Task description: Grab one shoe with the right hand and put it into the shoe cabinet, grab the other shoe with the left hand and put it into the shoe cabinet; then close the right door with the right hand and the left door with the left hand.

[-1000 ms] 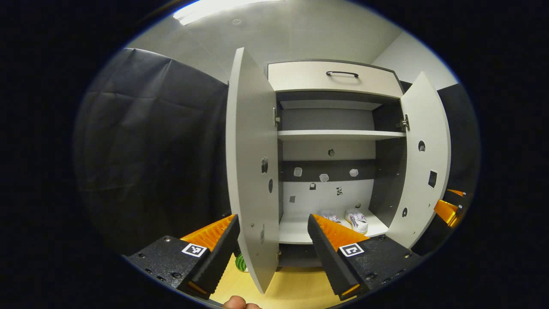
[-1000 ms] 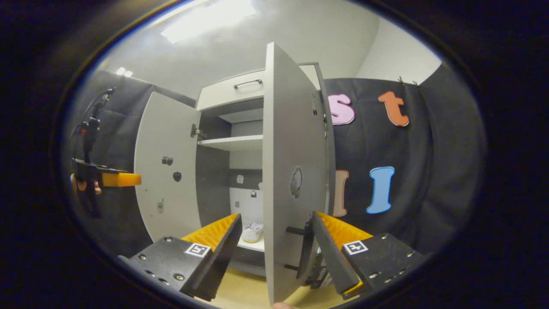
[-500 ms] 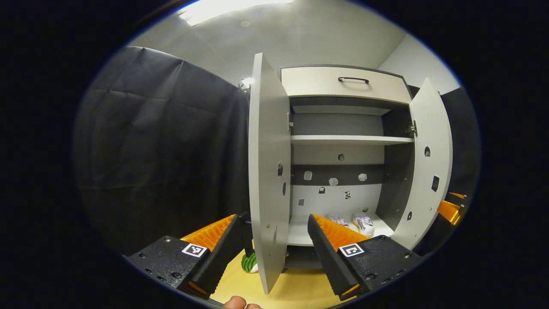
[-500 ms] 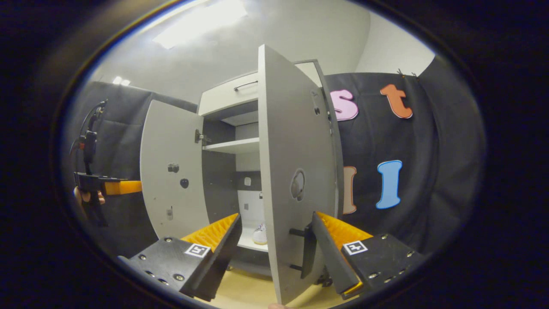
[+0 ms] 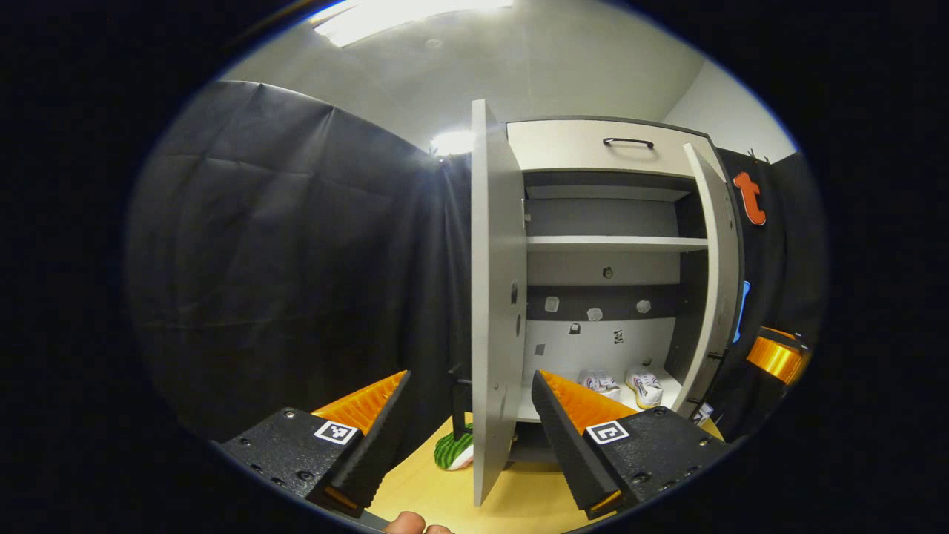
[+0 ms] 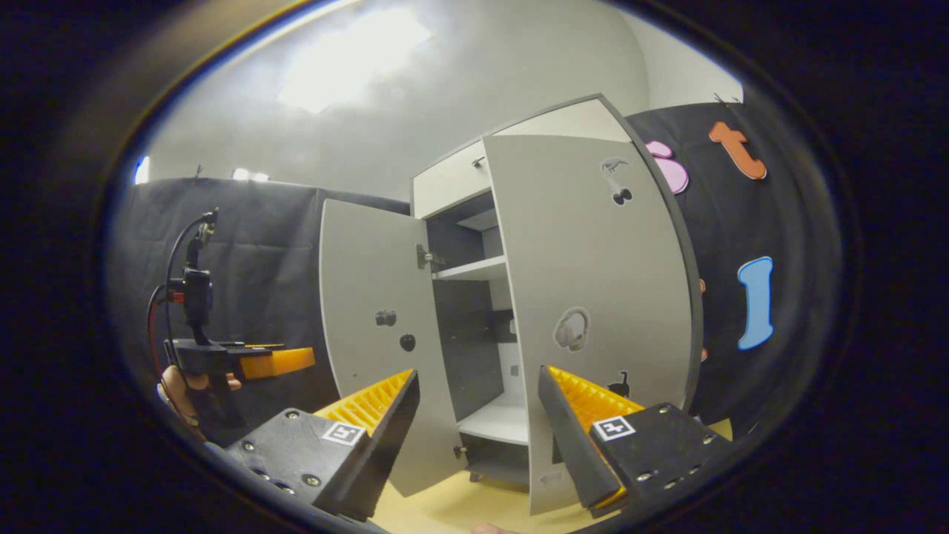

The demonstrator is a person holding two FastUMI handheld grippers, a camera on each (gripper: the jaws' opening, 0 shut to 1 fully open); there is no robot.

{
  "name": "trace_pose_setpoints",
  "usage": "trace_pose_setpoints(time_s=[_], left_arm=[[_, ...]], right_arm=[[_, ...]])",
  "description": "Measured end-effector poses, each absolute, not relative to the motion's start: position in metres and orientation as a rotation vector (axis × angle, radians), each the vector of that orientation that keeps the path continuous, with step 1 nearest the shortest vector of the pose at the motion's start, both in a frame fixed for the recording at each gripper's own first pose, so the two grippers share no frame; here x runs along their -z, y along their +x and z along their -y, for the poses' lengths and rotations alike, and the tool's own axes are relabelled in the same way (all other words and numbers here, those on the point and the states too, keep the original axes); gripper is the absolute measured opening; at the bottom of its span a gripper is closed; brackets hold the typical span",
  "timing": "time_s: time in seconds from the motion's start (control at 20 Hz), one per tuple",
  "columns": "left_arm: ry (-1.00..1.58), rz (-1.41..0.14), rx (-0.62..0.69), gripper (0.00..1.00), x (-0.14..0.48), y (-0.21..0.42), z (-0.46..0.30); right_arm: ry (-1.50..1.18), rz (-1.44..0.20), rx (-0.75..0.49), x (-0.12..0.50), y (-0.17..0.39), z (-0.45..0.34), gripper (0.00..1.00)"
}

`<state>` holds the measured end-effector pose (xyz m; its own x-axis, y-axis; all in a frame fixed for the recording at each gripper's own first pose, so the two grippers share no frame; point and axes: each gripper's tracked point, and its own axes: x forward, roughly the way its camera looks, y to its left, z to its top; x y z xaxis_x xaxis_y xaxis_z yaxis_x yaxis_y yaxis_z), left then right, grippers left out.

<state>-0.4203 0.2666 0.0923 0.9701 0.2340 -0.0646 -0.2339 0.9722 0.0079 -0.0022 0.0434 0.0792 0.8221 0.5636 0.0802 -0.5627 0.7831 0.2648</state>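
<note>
In the left gripper view the left gripper (image 5: 470, 415) has its fingers spread wide, either side of the left door (image 5: 493, 297) edge; two shoes (image 5: 623, 384) sit on the cabinet (image 5: 593, 144) floor. The right gripper (image 6: 478, 415) is also spread wide before the half-shut right door (image 6: 600, 267)

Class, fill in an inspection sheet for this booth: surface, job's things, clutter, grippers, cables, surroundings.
Surface: pale wood floor under the cabinet.
Job's things: two shoes side by side on the bottom shelf; left door wide open; right door partly swung toward the cabinet, not shut.
Clutter: green striped thing on the floor by the left door.
Grippers: left gripper open, empty; right gripper open, empty.
Cables: one above the left gripper's handle.
Surroundings: black cloth wall.
</note>
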Motion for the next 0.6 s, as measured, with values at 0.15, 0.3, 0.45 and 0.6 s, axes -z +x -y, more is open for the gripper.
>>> trace_pose_setpoints(time_s=[0.15, 0.3, 0.45, 0.6], left_arm=[[-0.001, -0.068, -0.273, 0.94, -0.09, -0.427, -0.28], [-0.005, -0.073, -0.302, 0.94, -0.09, -0.437, -0.293], [-0.013, -0.074, -0.318, 0.94, -0.089, -0.44, -0.299], [-0.012, -0.077, -0.327, 0.96, -0.085, -0.441, -0.302]], right_arm=[[0.289, -0.01, -0.614, -0.077, -0.001, -0.047, 0.95], [0.289, -0.009, -0.617, -0.078, -0.002, -0.048, 0.95], [0.284, -0.009, -0.616, -0.078, -0.004, -0.049, 0.95], [0.279, -0.01, -0.617, -0.079, -0.008, -0.051, 0.95]])
